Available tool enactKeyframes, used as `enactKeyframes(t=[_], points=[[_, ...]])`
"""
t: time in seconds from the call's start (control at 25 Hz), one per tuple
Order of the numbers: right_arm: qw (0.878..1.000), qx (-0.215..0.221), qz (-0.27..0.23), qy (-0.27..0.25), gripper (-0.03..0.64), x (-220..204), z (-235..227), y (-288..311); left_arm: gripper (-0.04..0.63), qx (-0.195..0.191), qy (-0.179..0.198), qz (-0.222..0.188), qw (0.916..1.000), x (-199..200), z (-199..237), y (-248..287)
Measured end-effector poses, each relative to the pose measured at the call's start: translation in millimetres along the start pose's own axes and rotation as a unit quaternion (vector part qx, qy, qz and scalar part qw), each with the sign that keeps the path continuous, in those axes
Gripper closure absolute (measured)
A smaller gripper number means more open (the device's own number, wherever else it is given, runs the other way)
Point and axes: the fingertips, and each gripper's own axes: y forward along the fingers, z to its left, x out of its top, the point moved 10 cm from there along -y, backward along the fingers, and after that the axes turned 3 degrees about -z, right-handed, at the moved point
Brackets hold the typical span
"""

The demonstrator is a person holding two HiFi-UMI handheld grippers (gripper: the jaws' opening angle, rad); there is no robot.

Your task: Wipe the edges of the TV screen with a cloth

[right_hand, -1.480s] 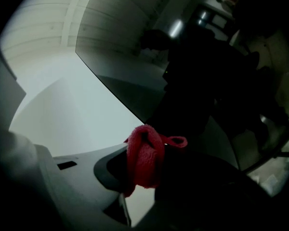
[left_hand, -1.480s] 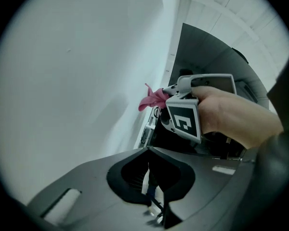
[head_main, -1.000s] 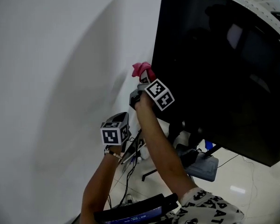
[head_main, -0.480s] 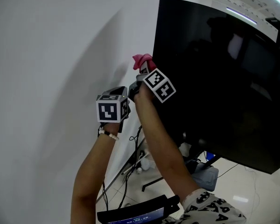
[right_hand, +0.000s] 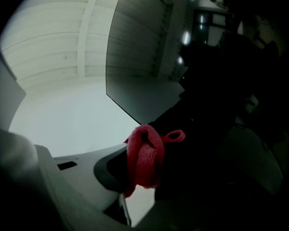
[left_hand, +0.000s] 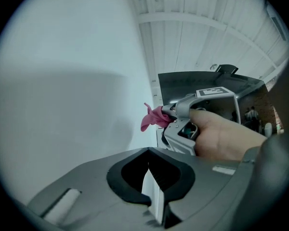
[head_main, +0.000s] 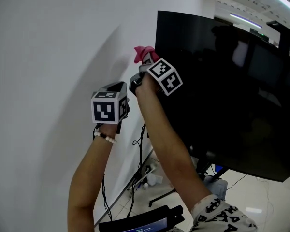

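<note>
Cloth (head_main: 144, 54) pinched in right claw (head_main: 146, 63), seemingly touching TV (head_main: 222, 91)

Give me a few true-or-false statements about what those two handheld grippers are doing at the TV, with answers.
1. The right gripper holds a pink cloth. True.
2. The cloth is at the TV screen's bottom edge. False: it is at the left edge, near the top corner.
3. The left gripper holds a second cloth. False: nothing is between its fingers.
4. The screen is dark. True.
</note>
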Motion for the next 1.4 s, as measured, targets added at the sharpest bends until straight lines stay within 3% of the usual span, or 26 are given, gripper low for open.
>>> enactKeyframes(t=[0.2, 0.6, 1.08, 1.4], points=[[0.999, 0.02, -0.02, 0.023, 0.508, 23, 32, 20, 0.604, 0.0, 0.004, -0.002, 1.0, 9, 6, -9], [0.998, 0.052, -0.045, 0.015, 0.508, 65, 88, 54, 0.604, -0.012, -0.006, 0.002, 0.9999, 14, 1, -5], [0.995, 0.086, -0.055, 0.008, 0.508, 83, 114, 66, 0.604, -0.017, -0.019, -0.008, 0.9997, 21, 4, 1], [0.981, 0.195, -0.01, -0.019, 0.508, 69, 110, 28, 0.604, -0.015, -0.04, -0.022, 0.9988, 12, 8, -10]])
